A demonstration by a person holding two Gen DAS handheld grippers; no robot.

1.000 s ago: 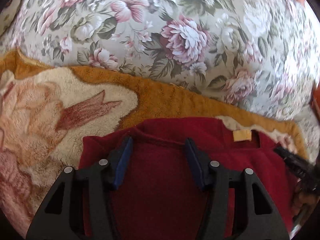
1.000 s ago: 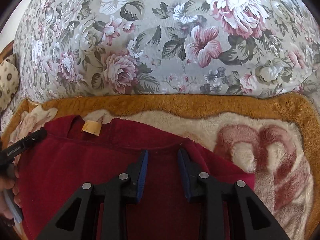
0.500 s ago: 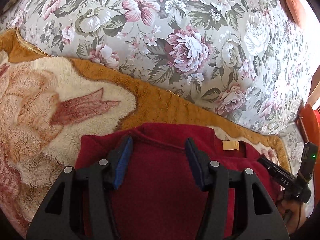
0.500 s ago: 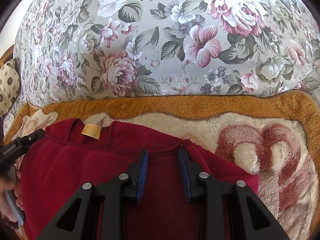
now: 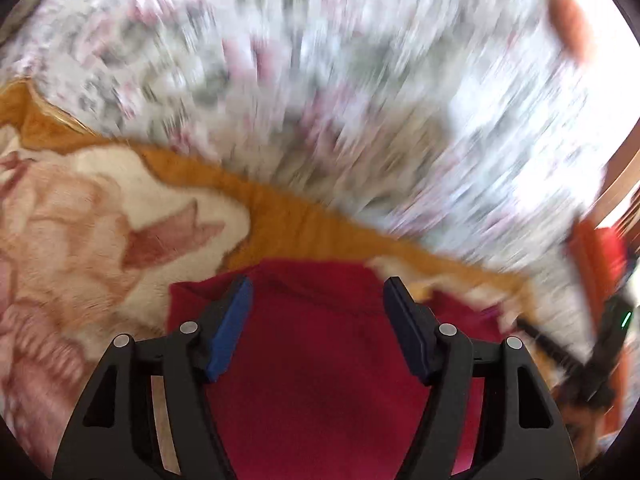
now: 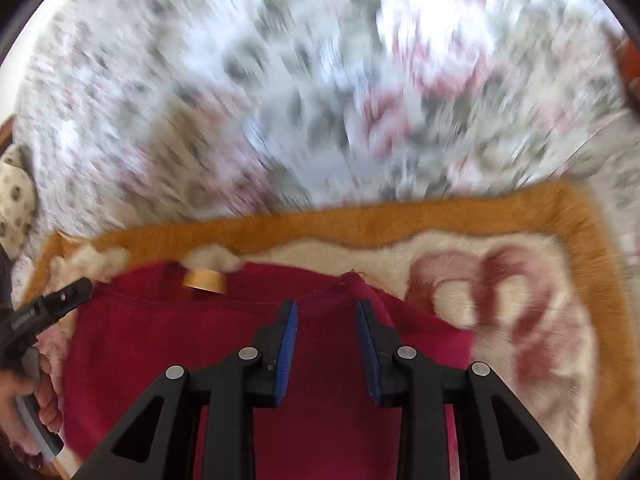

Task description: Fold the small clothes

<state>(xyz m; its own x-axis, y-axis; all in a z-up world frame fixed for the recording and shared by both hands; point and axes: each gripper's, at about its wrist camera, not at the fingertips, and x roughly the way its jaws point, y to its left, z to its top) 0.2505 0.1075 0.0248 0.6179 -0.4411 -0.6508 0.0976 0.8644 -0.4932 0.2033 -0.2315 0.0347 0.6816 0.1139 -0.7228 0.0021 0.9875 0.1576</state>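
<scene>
A dark red garment [image 5: 320, 360] lies on a fleece blanket, collar edge away from me, with a tan label [image 6: 203, 280] at the neck. My left gripper [image 5: 316, 300] is open over the garment's left shoulder area, its blue pads wide apart. My right gripper [image 6: 326, 320] is open over the right shoulder area [image 6: 360, 292], pads closer together, with red cloth showing between them. Each gripper shows in the other's view: the right one [image 5: 560, 356] at the far right, the left one [image 6: 44, 308] at the far left. Both views are blurred by motion.
The blanket [image 6: 500, 300] is cream with pink shapes and an orange border [image 5: 280, 208]. Behind it rises a floral sofa back [image 6: 320, 100]. A spotted cushion [image 6: 16, 196] sits at the far left. An orange object [image 5: 596, 264] stands at the right.
Both cameras have swung, blurring the background. The left gripper's pads have spread wider. The garment's collar edge has shifted a little and sits bunched near the label.
</scene>
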